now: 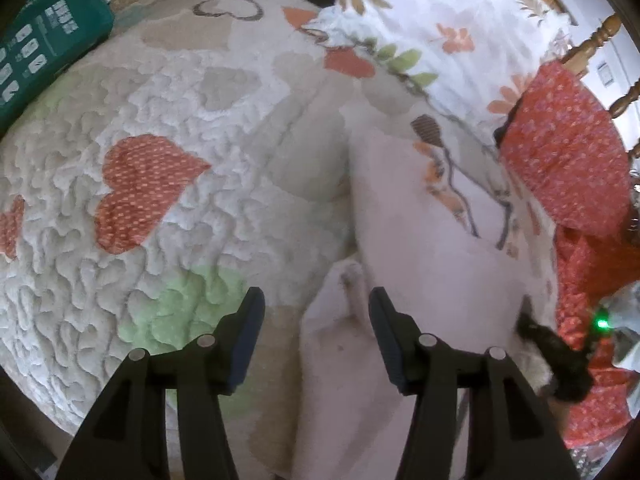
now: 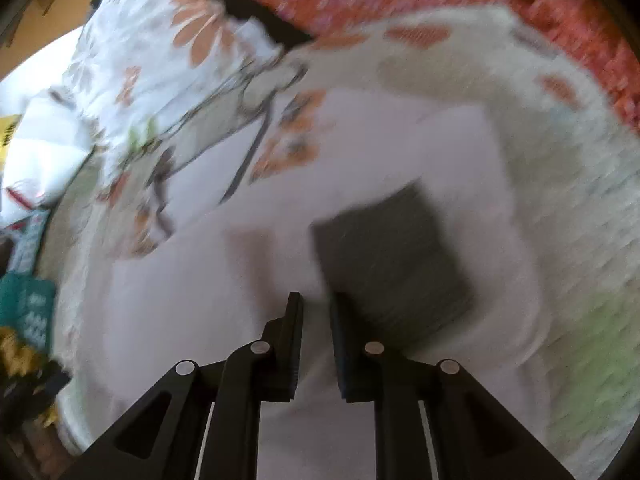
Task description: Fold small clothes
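Two grippers work over one pale pink garment (image 1: 420,248) that lies on a quilted bedspread (image 1: 120,260) patterned with red hearts. The left gripper (image 1: 316,300) stands wide open and empty, its jaws astride a rumpled fold of the garment at 6 o'clock in its view, probably lined up to take that edge. The right gripper (image 2: 316,304) is nearly closed with only a narrow gap; blur hides whether cloth sits between the jaws, so I cannot tell. In the right wrist view the garment (image 2: 380,140) fills the centre, with a dark square patch (image 2: 392,260) at 4 o'clock. Open quilt spreads from 8 to 11 o'clock in the left wrist view, good room for a fold. A floral pillow (image 1: 440,8) at 1 o'clock and red cloth (image 1: 560,152) at 3 o'clock close in the far side.
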{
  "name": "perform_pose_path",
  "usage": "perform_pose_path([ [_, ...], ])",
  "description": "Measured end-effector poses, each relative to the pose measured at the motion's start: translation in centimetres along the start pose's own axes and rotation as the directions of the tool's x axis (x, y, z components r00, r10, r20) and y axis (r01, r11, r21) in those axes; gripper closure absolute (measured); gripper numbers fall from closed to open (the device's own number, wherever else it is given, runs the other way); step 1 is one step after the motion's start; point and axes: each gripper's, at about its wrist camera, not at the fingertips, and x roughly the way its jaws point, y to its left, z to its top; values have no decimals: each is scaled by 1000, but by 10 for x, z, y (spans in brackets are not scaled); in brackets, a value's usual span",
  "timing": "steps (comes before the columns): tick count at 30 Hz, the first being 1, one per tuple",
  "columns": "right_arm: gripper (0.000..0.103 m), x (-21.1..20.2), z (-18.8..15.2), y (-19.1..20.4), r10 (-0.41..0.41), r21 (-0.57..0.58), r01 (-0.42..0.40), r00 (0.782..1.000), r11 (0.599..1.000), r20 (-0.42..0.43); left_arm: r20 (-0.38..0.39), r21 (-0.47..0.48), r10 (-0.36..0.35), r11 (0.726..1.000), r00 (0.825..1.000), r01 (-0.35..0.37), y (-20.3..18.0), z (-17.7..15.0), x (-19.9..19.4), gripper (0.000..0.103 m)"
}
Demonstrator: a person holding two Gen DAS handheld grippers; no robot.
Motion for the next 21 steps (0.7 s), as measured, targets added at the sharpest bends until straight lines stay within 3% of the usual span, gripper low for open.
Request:
perform_pose_path([
  [1, 82, -11, 1, -4, -87, 0, 87, 995, 996, 40, 4, 1, 15, 1000, 1000, -15, 0, 0, 0, 48],
  [2, 74, -19, 0, -9, -109, 8, 109, 992, 994, 57, 6, 1, 22, 1000, 1000, -22, 1, 1, -1, 46],
  [5, 63, -44, -11, -39, 30, 68, -31, 999, 997, 21, 5, -11, 17, 1000, 1000, -17, 7, -1, -3, 43],
  [12, 57, -78, -90, -96, 188, 183, -177, 981, 967, -44, -48, -15, -26, 1000, 999, 26, 18, -31, 0, 43],
  [14, 57, -73, -116, -110, 282, 237, -259, 957, 936, -66, -69, -18, -61, 998, 996, 60, 22, -44, 1, 43],
  [18, 57, -75, -149, -128, 429, 299, -403, 903, 865, -25, -60, -13, -132, 991, 989, 132, 23, -76, -6, 43],
  [21, 57, -74, -161, -129, 503, 310, -473, 864, 825, -20, -32, 14, -116, 993, 993, 116, 19, -109, -11, 43],
])
